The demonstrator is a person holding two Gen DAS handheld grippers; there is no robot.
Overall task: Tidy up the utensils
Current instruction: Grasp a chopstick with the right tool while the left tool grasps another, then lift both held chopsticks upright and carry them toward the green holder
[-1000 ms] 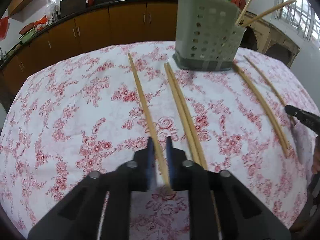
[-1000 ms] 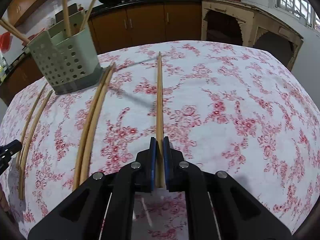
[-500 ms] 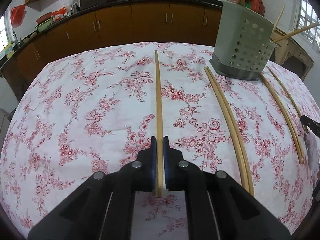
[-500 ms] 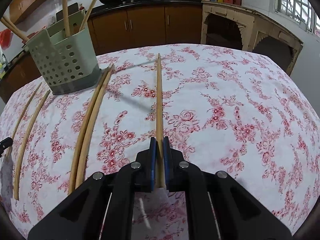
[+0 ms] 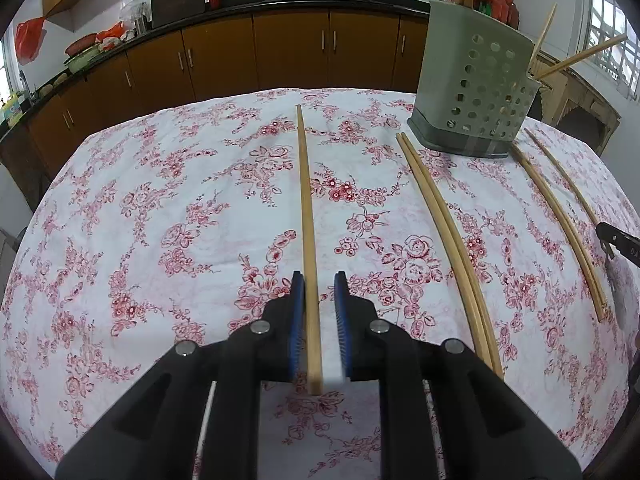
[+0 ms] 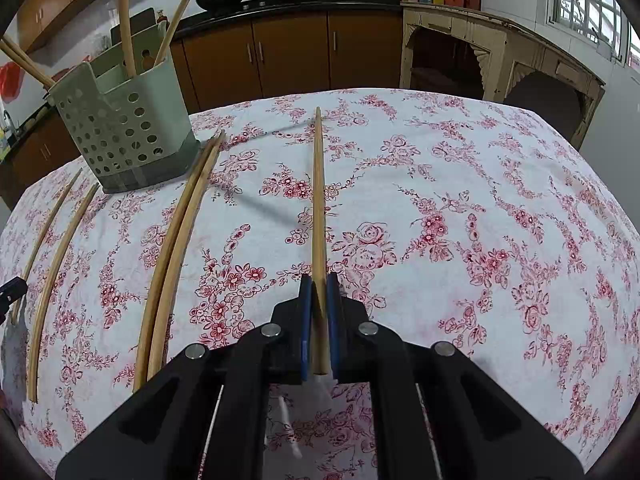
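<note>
Now left claw [image 5: 319,280] just opening, slim wooden chopstick [image 5: 306,208] loose between pads; right claw [image 6: 319,282] pinches a bamboo stick [image 6: 319,200].

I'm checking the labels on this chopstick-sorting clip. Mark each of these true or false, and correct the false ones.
1. The right gripper is shut on a chopstick. True.
2. The utensil holder lies tipped over and empty. False: it stands upright on the tablecloth, with chopsticks sticking out of it.
3. The left gripper clamps its chopstick tightly. False: its jaws have just been opening. The chopstick lies between them, with a gap at one pad.
4. A pair of chopsticks lies side by side on the cloth near the holder. True.
</note>
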